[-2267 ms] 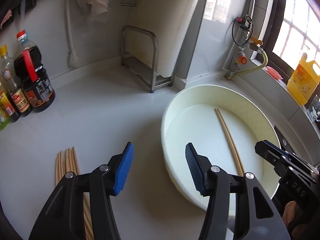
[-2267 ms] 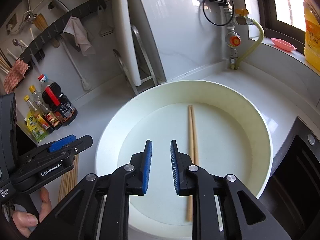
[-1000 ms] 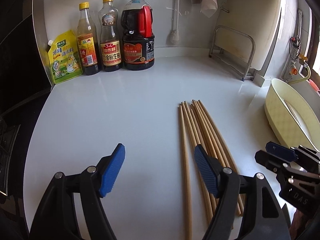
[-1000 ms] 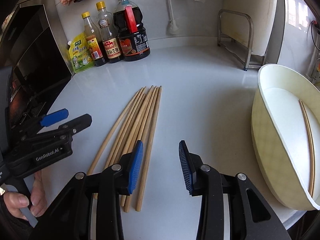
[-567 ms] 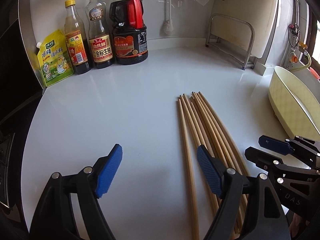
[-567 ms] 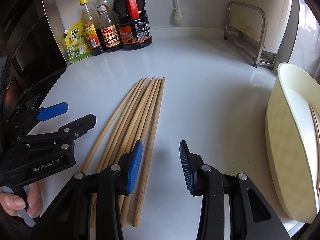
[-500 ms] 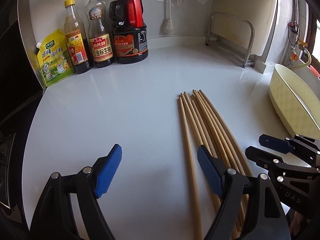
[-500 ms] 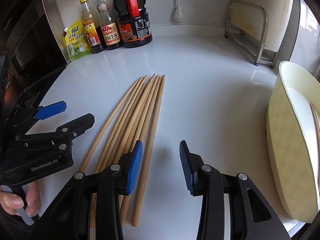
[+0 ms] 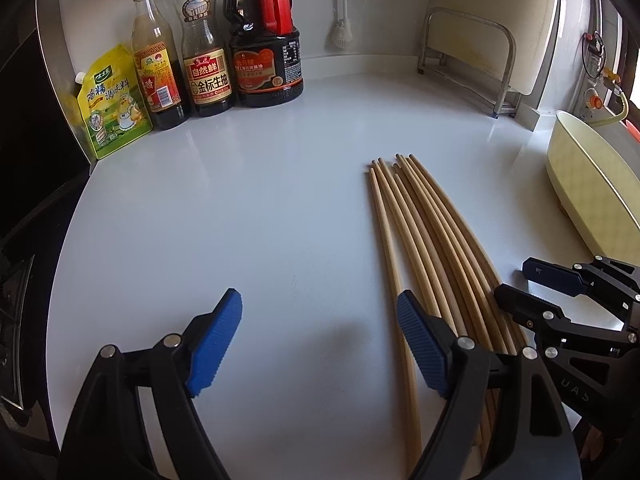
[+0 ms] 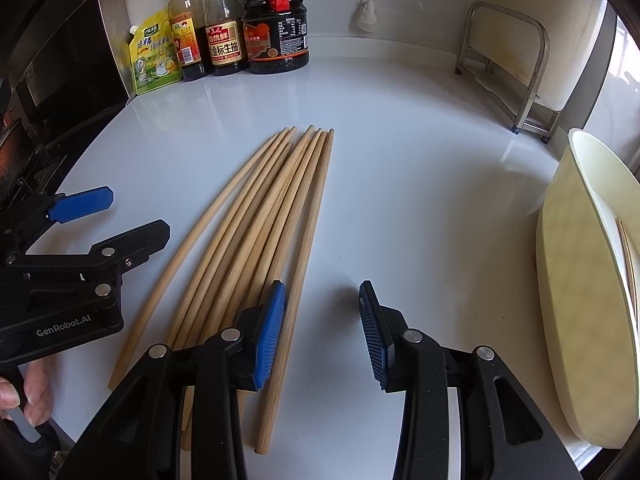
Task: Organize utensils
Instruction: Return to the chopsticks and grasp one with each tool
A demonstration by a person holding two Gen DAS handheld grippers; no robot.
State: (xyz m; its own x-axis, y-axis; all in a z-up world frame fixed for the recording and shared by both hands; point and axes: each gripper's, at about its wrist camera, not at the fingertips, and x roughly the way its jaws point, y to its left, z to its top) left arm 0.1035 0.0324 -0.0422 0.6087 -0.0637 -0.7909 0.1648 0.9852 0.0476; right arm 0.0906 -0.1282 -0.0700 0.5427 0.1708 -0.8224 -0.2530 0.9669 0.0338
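Observation:
Several long wooden chopsticks (image 9: 432,248) lie side by side on the white counter; they also show in the right wrist view (image 10: 256,236). My left gripper (image 9: 320,340) is open and empty, low over the counter just left of the bundle, its right finger over the leftmost stick. My right gripper (image 10: 322,330) is open and empty, its left finger over the rightmost sticks' near ends. A cream basin (image 10: 576,300) stands to the right with a chopstick (image 10: 626,252) inside; it also shows in the left wrist view (image 9: 592,184).
Sauce bottles (image 9: 208,52) and a yellow seasoning pouch (image 9: 112,108) stand at the back left by the wall. A metal rack with a white cutting board (image 9: 480,40) stands at the back right. A dark stove edge (image 10: 48,92) borders the counter's left.
Both grippers swung from the basin to the chopstick bundle and moved closer and lower over it. Both jaws stayed open; the right opened wider than 2.3 s ago.

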